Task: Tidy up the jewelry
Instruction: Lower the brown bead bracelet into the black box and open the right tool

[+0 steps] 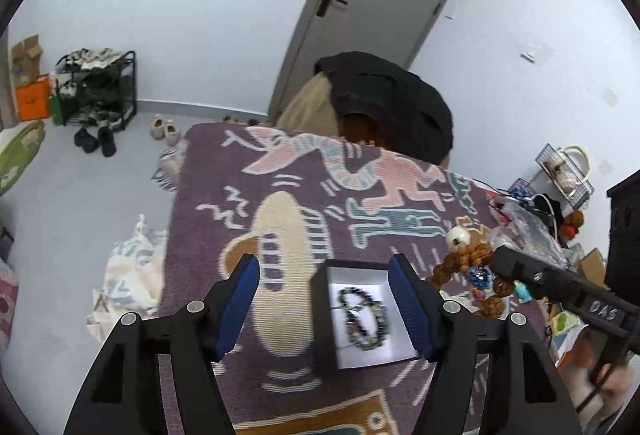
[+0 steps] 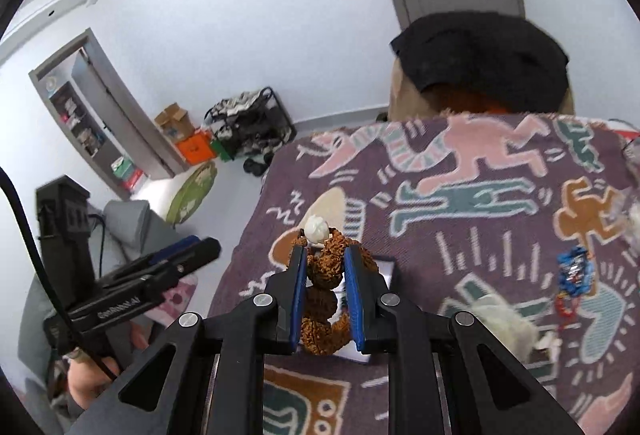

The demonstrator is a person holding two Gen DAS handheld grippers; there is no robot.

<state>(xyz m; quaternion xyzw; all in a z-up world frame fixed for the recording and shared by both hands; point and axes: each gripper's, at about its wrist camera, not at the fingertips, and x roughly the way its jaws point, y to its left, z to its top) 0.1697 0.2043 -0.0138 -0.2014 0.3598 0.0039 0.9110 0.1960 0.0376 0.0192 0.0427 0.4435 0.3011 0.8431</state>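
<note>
A black box [image 1: 320, 319] with a white lining lies on the patterned purple cloth [image 1: 248, 171]. A dark beaded bracelet [image 1: 362, 319] lies inside it. My left gripper [image 1: 324, 267] is open and empty, its fingers on either side of the box. My right gripper [image 2: 325, 255] is shut on a brown rough-bead bracelet [image 2: 324, 271] with a white carved bead [image 2: 317, 229]. It holds the bracelet above the box [image 2: 386, 269]. In the left wrist view the right gripper [image 1: 500, 259] and the brown bracelet [image 1: 464, 259] are to the right of the box.
Blue and red bead jewelry [image 2: 574, 275] lies on the cloth at the right. A draped chair [image 1: 384, 103] stands behind the table. A shoe rack [image 1: 96, 87] stands by the wall. Cluttered items [image 1: 532, 219] sit at the table's right edge.
</note>
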